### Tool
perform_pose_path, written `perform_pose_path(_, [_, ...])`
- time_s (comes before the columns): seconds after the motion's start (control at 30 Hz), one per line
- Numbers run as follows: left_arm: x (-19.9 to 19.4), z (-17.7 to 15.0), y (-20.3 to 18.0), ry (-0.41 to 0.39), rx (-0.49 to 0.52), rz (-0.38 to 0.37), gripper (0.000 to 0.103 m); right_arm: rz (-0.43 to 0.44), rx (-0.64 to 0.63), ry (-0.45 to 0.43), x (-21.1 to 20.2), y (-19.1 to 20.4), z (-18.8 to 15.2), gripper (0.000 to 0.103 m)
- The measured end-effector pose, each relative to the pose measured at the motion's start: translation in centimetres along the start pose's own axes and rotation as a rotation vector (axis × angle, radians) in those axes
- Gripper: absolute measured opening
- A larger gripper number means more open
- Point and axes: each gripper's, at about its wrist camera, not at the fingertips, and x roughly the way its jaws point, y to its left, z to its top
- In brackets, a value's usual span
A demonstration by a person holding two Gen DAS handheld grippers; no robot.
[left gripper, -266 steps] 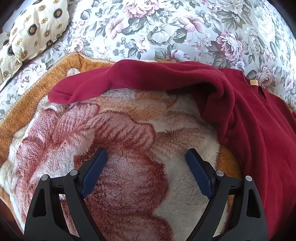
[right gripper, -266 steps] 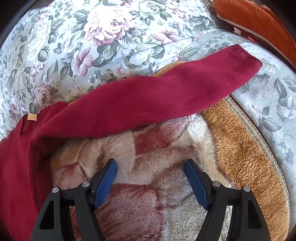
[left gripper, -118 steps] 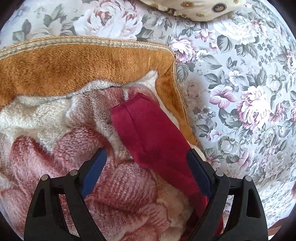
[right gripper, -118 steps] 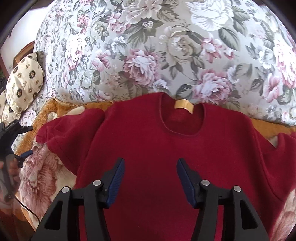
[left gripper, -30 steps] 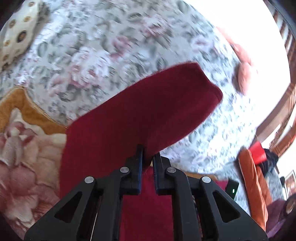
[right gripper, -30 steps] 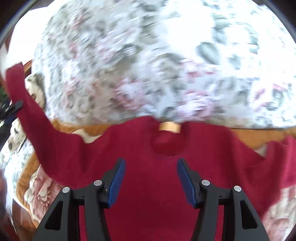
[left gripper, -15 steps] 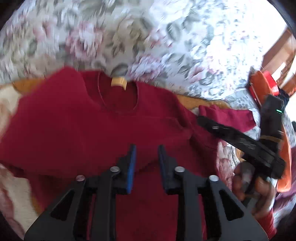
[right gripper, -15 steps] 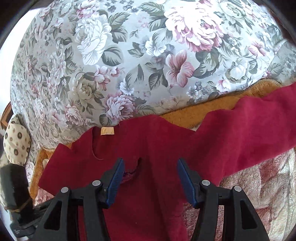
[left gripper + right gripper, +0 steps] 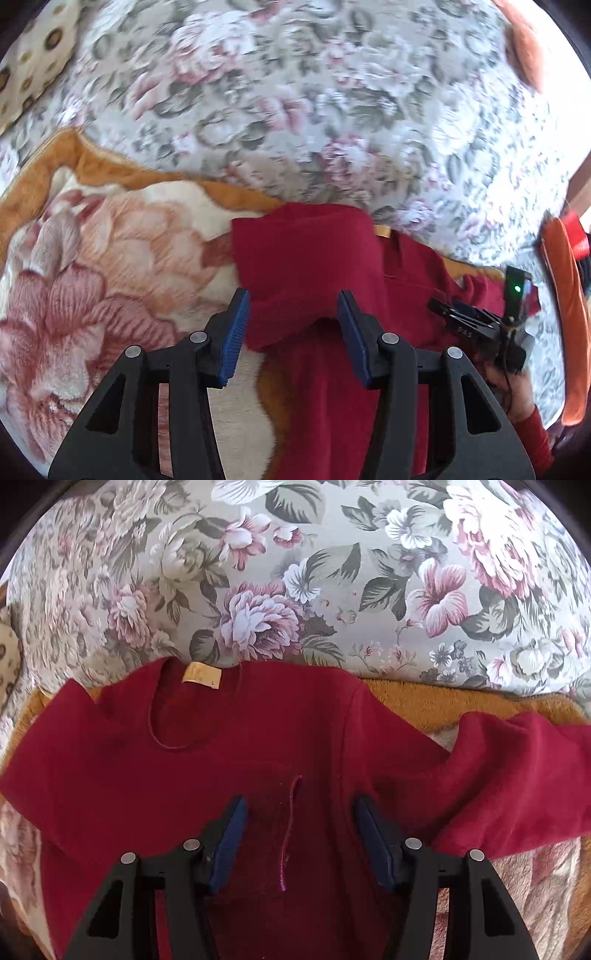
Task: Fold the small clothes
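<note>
The left hand-held gripper now stands open, its blue pads apart on either side of a folded-over sleeve. A second ago it was clamped shut on that sleeve and carrying it through the air; half a second ago the pads were only slightly parted. So the sleeve has just been let go, and it lies doubled across the left part of the red sweater, at the centre of the left view. That reads as the first sleeve fold being done.

The sweater lies spread on the plush blanket, which covers the floral bedspread. Its neckline and tan label sit at the upper left of the right view, toward the bedspread.

The right hand-held gripper is open too, jaws wide and holding nothing, low over the sweater's chest, where a short purplish seam or thread runs between the pads. In the left view it shows at the right edge, with a green light lit on it.

The other sleeve is not folded: it runs out to the right edge of the right view, bunched and rumpled over the blanket. Judging by this, the task is partly along; that sleeve most likely comes next, then the body fold. The released sleeve looks a little puffed at its fold, so it may need pressing flat to keep.
</note>
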Motion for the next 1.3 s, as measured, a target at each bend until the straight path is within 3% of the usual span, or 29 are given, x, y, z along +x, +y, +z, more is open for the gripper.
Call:
perform_pose_path(0.07, [0.6, 0.0, 0.8, 0.002, -0.018, 0.018, 0.048, -0.002, -0.045, -0.058, -0.9, 0.4, -0.2, 0.011])
perform_pose_path(0.1, [0.7, -0.1, 1.1, 0.007, -0.03, 0.016, 0.048, 0.053, -0.038, -0.071, -1.4, 0.1, -0.1, 0.002])
perform_pose_path(0.13, [1.0, -0.1, 1.1, 0.012, -0.039, 0.015, 0.048, 0.078, -0.021, -0.089, -2.2, -0.2, 0.1, 0.002])
perform_pose_path(0.3, [1.4, 0.3, 0.2, -0.003, -0.032, 0.023, 0.048, 0.033, 0.027, -0.242, -7.3, -3.1, 1.6, 0.002])
perform_pose_path(0.43, [3.0, 0.5, -1.3, 0.016, -0.006, 0.028, 0.048, -0.015, 0.095, -0.262, -8.1, -6.3, 2.5, 0.002])
perform_pose_path(0.53, [4.7, 0.3, -2.7, 0.046, 0.028, 0.036, 0.048, -0.123, 0.126, -0.265, -7.0, -8.2, 2.9, 0.002])
perform_pose_path(0.57, [5.3, 0.3, -3.1, 0.055, 0.04, 0.04, 0.048, -0.135, 0.143, -0.261, -6.5, -9.0, 3.0, 0.002])
perform_pose_path(0.67, [7.4, 0.5, -3.9, 0.074, 0.061, 0.08, 0.048, -0.044, 0.21, -0.209, -4.1, -10.6, 2.9, 0.002])
perform_pose_path(0.73, [8.7, 0.8, -4.1, 0.089, 0.054, 0.092, 0.048, -0.064, 0.197, -0.185, -3.0, -10.4, 2.8, 0.002])
perform_pose_path(0.8, [9.7, 1.1, -4.1, 0.099, 0.044, 0.11, 0.048, -0.101, 0.169, -0.087, -2.2, -10.3, 2.9, 0.003])
perform_pose_path(0.9, [11.1, 1.5, -3.7, 0.125, 0.03, 0.144, 0.048, -0.119, 0.186, -0.129, -4.6, -10.1, 2.3, 0.012])
perform_pose_path(0.97, [11.7, 1.7, -3.6, 0.131, 0.038, 0.153, 0.048, -0.062, 0.181, -0.161, -6.2, -9.2, 2.1, 0.013])
perform_pose_path(1.07, [12.8, 1.8, -3.3, 0.149, 0.039, 0.157, 0.048, 0.117, 0.088, -0.117, -5.4, -6.0, 1.8, 0.013])
perform_pose_path(1.2, [13.5, 1.8, -2.6, 0.143, 0.015, 0.141, 0.052, 0.081, 0.057, 0.004, 0.0, -3.9, 1.1, 0.013])
perform_pose_path(1.3, [13.2, 1.8, -2.1, 0.157, 0.011, 0.137, 0.052, 0.095, 0.074, -0.021, -0.5, -4.2, 1.2, 0.013])
